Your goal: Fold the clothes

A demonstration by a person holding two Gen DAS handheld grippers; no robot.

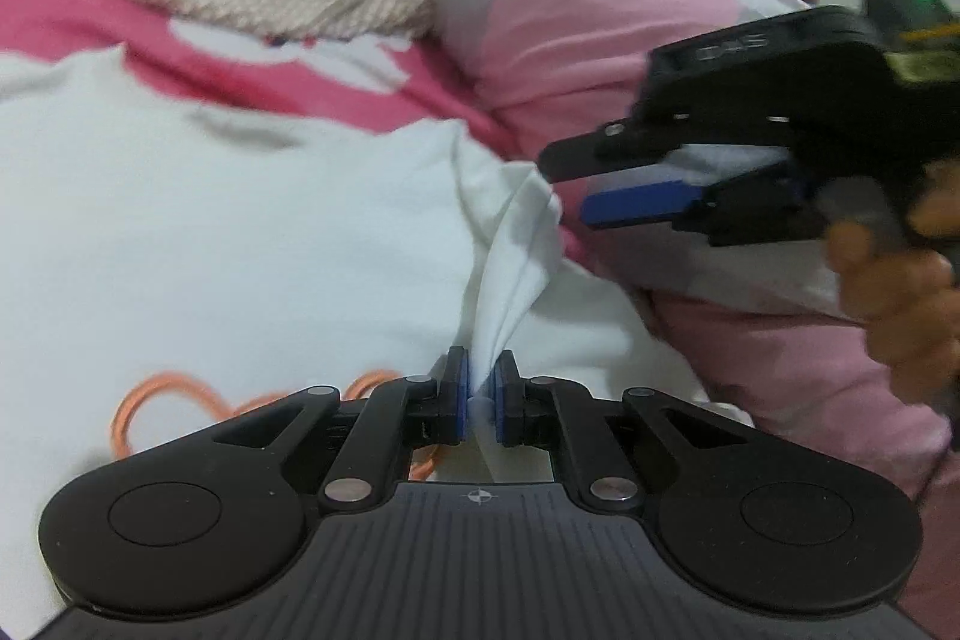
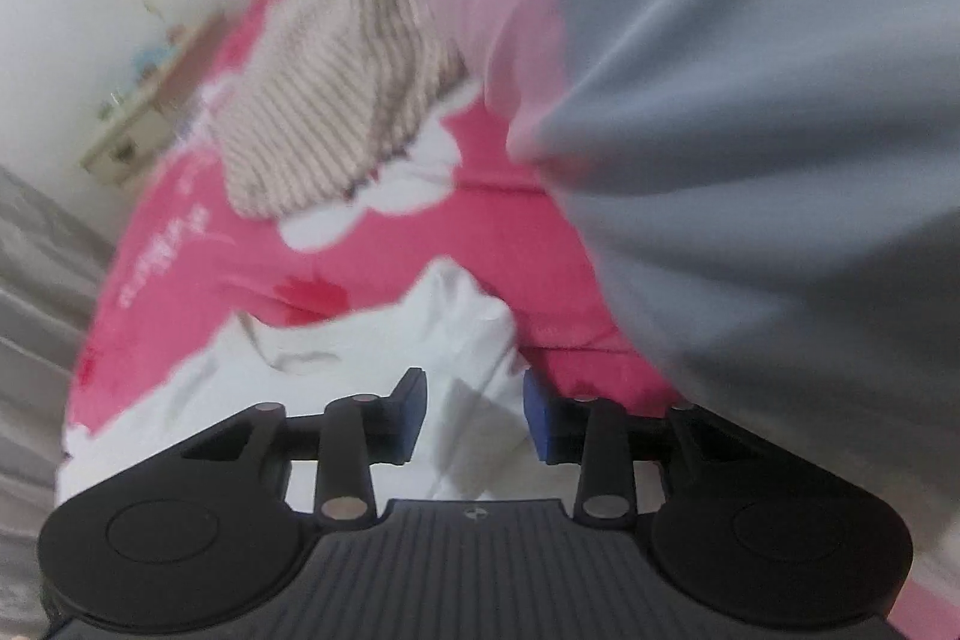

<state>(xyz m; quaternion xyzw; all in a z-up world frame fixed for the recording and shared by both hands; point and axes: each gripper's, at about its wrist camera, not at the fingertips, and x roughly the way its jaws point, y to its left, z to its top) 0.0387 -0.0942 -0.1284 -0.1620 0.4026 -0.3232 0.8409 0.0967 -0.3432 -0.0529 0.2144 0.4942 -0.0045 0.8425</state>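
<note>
Where left wrist looks: pinched white garment (image 1: 198, 232)

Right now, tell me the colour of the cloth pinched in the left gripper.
White garment; clearest in the left wrist view.

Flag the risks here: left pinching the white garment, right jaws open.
1. The left gripper pinches only a thin bunched corner of the white garment; a tug may slip it free.
2. The right gripper is open over loose cloth, so closing could grab extra layers.
3. The orange cord could snag.
</note>
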